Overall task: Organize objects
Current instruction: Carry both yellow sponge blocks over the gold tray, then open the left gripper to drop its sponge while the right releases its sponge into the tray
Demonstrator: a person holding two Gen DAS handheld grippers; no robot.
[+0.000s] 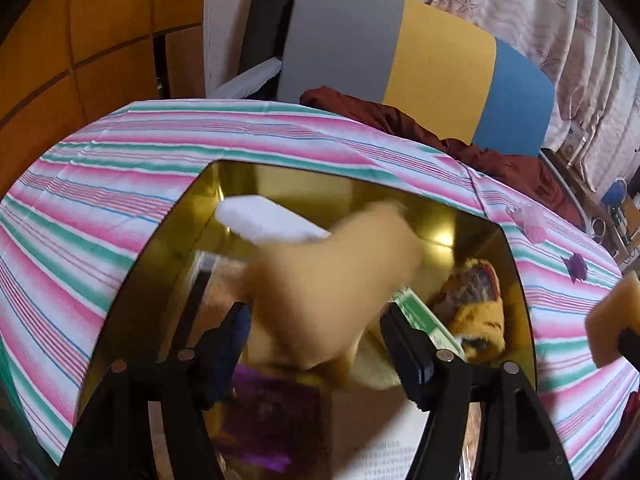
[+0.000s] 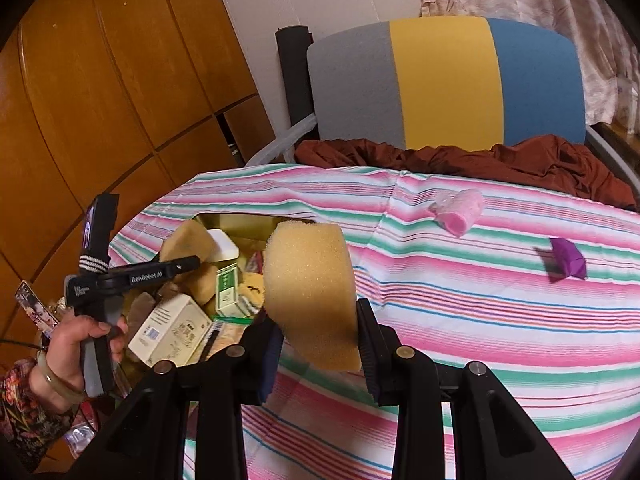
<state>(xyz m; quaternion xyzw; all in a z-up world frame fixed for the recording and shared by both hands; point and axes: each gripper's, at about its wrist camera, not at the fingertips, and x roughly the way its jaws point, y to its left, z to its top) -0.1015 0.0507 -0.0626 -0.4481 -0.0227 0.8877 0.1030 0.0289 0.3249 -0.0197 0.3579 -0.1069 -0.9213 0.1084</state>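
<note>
The left tongs (image 1: 316, 344) stand open above a gold-lined box (image 1: 240, 184) on the striped counter cloth (image 1: 120, 152). A tan sponge (image 1: 336, 276) lies between the two fingers, blurred so heavily that its edges smear; neither pad clearly touches it, and whether it is resting on the box's contents cannot be told. Behind it a white block (image 1: 260, 216) is half covered. A green-and-white carton (image 1: 420, 316), a tiger-patterned plush (image 1: 480, 312) and something purple (image 1: 272, 412) are partly hidden by the fingers.

The right tongs (image 2: 318, 332) are clamped on a second yellow sponge (image 2: 310, 280), held upright over the counter just beside the box, whose far rim alone shows. Its lower corner is cut off by the right finger. In that view the person's hand (image 2: 76, 344), with a bangle and a floral sleeve, grips the other tool over a cream carton (image 2: 172, 332). A pink roll (image 2: 460, 212) and a purple wrapped piece (image 2: 568, 258) lie apart on the cloth.
</note>
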